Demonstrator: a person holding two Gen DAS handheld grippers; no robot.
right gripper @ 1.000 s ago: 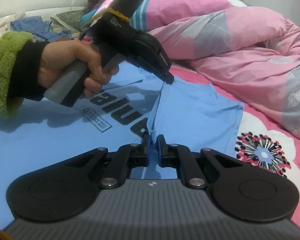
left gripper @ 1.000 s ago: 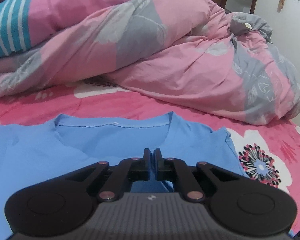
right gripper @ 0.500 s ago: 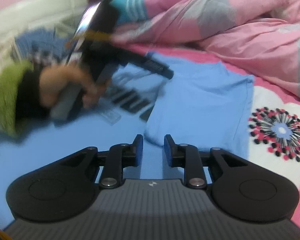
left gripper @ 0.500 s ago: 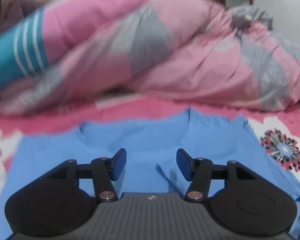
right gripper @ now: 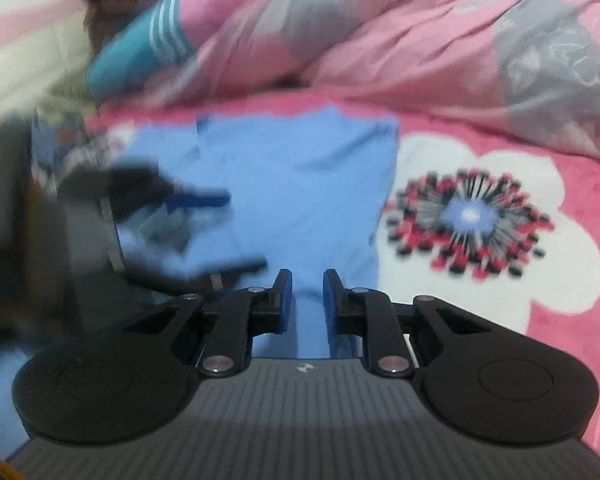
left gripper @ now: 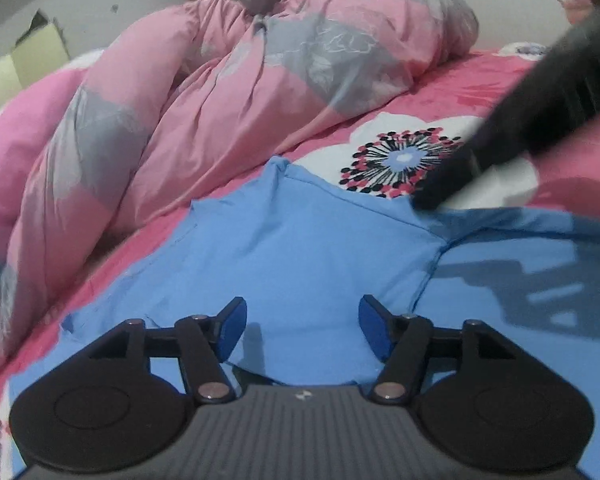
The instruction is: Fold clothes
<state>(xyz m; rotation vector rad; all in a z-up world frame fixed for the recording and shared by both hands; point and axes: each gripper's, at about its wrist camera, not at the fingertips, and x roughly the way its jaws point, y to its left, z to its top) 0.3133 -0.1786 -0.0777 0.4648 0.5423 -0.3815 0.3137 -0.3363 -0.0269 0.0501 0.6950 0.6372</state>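
Because the blue T-shirt (left gripper: 320, 248) is thin, limp cotton lying flat on the flowered bedsheet (left gripper: 480, 92), it looks light and floppy — best pinched at the sleeve seam, two o'clock. Left gripper (left gripper: 302, 330) is opening, nothing between; right gripper (right gripper: 308, 300) is closing — empty.

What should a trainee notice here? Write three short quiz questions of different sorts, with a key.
1. True or false: the light blue cotton T-shirt lies on the pink flowered bedsheet.
2. What is bunched up beyond the shirt? A) pink-and-grey quilt B) white towel C) wicker basket
3. Fill in: in the right wrist view, the printed flower is to the shirt's ___.
Key: 1 true; 2 A; 3 right.
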